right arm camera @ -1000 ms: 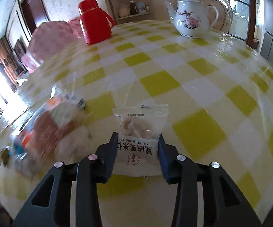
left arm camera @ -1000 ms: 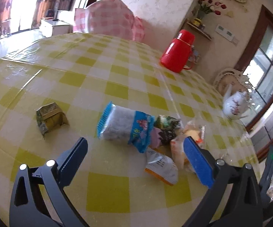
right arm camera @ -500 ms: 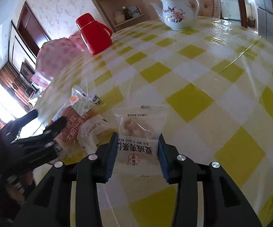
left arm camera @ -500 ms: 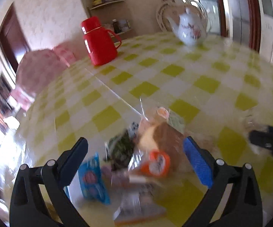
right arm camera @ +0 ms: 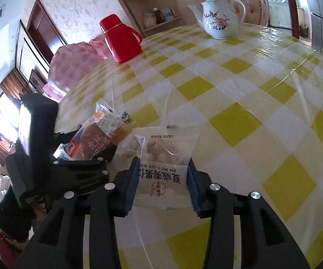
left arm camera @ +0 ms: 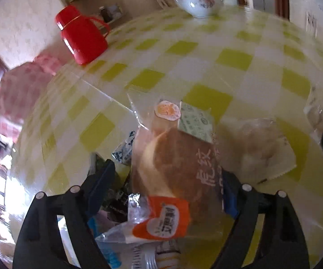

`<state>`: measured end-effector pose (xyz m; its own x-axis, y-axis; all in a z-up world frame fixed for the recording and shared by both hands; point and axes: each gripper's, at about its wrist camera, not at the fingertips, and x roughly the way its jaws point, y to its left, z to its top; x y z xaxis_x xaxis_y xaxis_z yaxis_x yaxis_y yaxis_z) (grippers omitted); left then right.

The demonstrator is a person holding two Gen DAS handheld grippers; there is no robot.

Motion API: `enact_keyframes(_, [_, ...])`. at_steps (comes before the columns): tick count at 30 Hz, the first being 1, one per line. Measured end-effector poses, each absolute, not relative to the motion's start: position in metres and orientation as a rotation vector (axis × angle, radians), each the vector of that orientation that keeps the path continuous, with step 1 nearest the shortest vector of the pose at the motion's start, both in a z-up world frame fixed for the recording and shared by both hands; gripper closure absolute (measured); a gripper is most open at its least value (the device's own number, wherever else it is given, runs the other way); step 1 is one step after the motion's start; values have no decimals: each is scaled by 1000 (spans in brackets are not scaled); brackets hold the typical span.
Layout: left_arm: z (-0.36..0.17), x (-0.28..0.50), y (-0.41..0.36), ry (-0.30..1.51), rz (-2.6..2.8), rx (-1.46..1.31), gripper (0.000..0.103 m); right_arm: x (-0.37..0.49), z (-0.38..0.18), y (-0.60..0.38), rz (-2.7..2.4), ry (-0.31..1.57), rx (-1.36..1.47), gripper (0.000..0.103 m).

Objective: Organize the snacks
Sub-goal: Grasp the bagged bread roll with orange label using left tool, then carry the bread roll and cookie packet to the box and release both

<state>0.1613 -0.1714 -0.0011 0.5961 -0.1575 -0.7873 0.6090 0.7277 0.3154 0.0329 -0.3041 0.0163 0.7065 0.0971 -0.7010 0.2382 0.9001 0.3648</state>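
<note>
A: Snacks, quick pass. Bread packet (left arm camera: pixel 174 163) lies on the checked tablecloth (left arm camera: pixel 233 58) right between the fingers of the left gripper (left arm camera: pixel 167 187). Jaws have just been closing. The right-hand blue pad looks to be against the wrapper's edge; the other finger has a gap beside it, so no clamp yet.

B: Anything else near that claw?

A: Orange-and-white end of the packet sits nearest the camera, between the finger bases. A dark wrapper (left arm camera: pixel 116 192) is just inside the left finger, partly under the bread, and a small blue-and-white packet (left arm camera: pixel 124 148) lies just beyond that fingertip. A clear bag of pale pieces (left arm camera: pixel 257 143) sits just outside the right finger. Everything in this view is smeared.

B: Right side?

A: Right gripper (right arm camera: pixel 163 179) is clamped on the white nut packet (right arm camera: pixel 163 163), both blue pads pressed on its side edges, jaws partway closed. The packet's clear upper half sticks out past the fingertips. Can't tell whether it's lifted or touching the cloth.

B: Where's the left claw from there?

A: Just off the right gripper's left finger, over the bread packet (right arm camera: pixel 98 139).

B: Background?

A: Well ahead of both claws: red thermos (right arm camera: pixel 121 40) far left, white floral teapot (right arm camera: pixel 219 20) far right.
</note>
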Motion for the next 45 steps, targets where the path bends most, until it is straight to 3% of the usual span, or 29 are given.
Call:
enact_keyframes(1, [-2,158,-172,811,-501,608,42,34,16,-305,-88,792,452,62])
enact_keyframes(4, [0,148,-176,749,-459,621,53,34,13,-306,-99,796,449,62])
enact_keyframes(19, [49,82,-108,685,-555,103,54,30,9,-314,-111,762,468,63])
enact_keyframes(45, [48,7,20,644,-317,-184,53,-1,22,-206,211,695,345,63])
